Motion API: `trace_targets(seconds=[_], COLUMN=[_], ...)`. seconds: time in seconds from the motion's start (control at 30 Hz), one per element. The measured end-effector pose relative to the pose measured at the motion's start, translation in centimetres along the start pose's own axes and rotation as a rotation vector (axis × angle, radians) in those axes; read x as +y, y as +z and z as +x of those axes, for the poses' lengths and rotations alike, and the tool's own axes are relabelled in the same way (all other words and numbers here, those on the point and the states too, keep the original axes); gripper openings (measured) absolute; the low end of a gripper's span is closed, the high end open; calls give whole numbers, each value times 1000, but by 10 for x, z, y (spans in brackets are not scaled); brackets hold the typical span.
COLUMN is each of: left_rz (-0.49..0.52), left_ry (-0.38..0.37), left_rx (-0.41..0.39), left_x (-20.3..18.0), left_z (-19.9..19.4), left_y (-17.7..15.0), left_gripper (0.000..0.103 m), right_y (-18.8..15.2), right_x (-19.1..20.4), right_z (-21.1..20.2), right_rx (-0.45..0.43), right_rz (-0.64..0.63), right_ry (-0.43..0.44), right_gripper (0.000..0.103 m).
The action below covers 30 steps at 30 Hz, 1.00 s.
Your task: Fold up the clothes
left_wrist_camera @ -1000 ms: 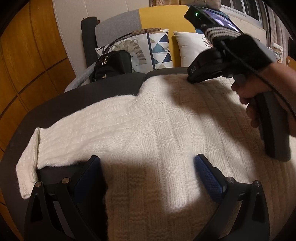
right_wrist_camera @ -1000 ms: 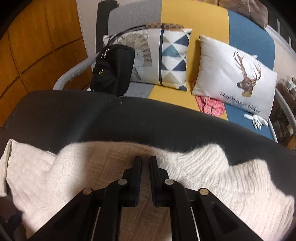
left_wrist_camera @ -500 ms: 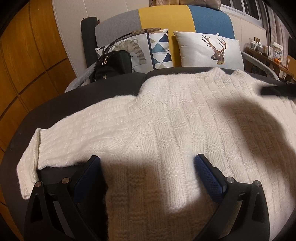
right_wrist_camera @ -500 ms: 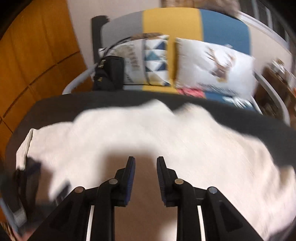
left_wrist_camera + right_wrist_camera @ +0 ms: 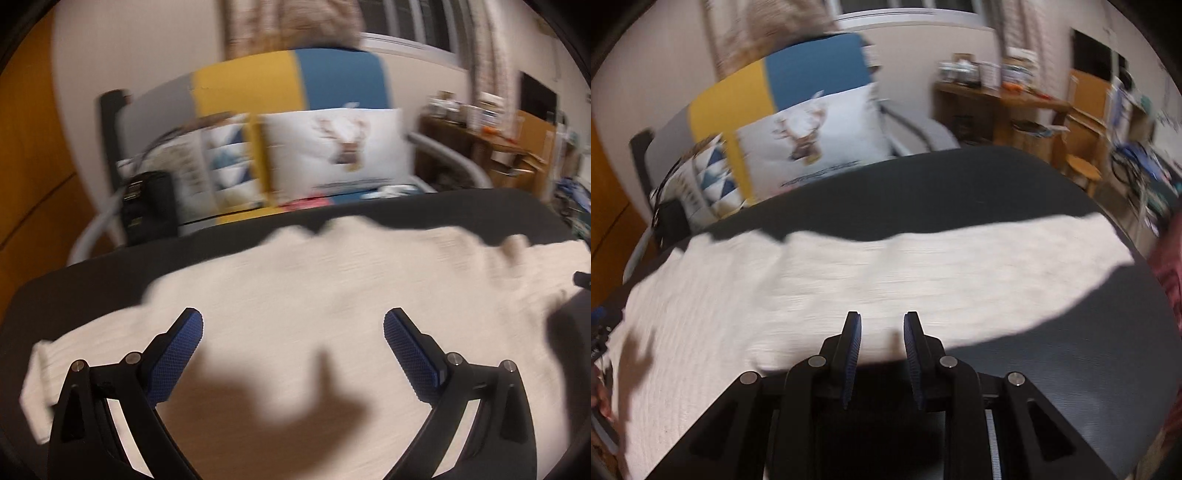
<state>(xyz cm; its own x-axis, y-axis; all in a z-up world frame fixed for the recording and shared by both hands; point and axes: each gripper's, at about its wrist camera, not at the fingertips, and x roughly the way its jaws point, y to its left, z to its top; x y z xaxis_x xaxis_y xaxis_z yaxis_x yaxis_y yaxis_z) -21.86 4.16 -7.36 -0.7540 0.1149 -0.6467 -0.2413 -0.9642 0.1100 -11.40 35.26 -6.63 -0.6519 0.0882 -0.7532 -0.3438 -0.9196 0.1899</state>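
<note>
We are counting one cream knit sweater (image 5: 332, 295), lying spread flat across a dark round table (image 5: 1052, 362); in the right wrist view one sleeve (image 5: 1015, 254) is stretching out toward the table's right edge, and in the left wrist view the other sleeve's cuff (image 5: 37, 373) is lying near the left edge. We are seeing two grippers. The left gripper (image 5: 293, 349) is hovering over the sweater body with its blue pads (image 5: 173, 354) set wide apart; its jaws are closing, nothing is between them, and the pads are not touching the knit. The right gripper (image 5: 882, 347) is sitting above the sweater's near edge with a narrow gap between its jaws, released, gripping nothing. Both views are smeared with motion blur, so we are not reading fine knit detail. Behind the table we are noting one sofa (image 5: 288, 81) with grey, yellow and blue back panels, and on it two cushions: one deer cushion (image 5: 340, 151) and one triangle-print cushion (image 5: 218, 162). One black bag (image 5: 149, 210) is standing at the sofa's left end. An orange-brown wood panel wall (image 5: 29, 147) is filling the left side, and one cluttered wooden desk (image 5: 1001, 99) is standing at the right, with a small round stool (image 5: 1084, 170) just beside it.
</note>
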Motion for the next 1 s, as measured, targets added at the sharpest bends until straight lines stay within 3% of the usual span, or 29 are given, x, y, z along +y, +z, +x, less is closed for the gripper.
trace_targets(seconds=[0.07,0.3,0.43,0.57,0.67,0.83,0.9,1.0], left_rz=[38,-37,-127,-91,-14,1,10,8], left_ry=[-34,-139,-212,-137,-81,-59,-49,-51], left_rx=[50,201,199,248,196,183,179,176], left_x=[-32,-96,-108,-128,-142,-142,-143,-142], left_z=[17,75,92,114,114,118,119,119], left_y=[13,37,47,47,42,39,39,38], left_gripper=[67,66,68,69,70,71,71,71], right_y=[-2,-7,12,28,35,45,51,63], right_x=[-18,-56,-78,-97,-109,-129,-136,-140], right_z=[-6,-22,-30,-29,-27,-19,-11,9], right_rx=[-2,-25,-71,-80,-86,-87,-70,-29], right_rz=[24,-1,1,7,11,41,54,55], right_ry=[4,-1,-32,-76,-120,-191,-191,-209], right_gripper=[23,23,23,23,23,23,13,13])
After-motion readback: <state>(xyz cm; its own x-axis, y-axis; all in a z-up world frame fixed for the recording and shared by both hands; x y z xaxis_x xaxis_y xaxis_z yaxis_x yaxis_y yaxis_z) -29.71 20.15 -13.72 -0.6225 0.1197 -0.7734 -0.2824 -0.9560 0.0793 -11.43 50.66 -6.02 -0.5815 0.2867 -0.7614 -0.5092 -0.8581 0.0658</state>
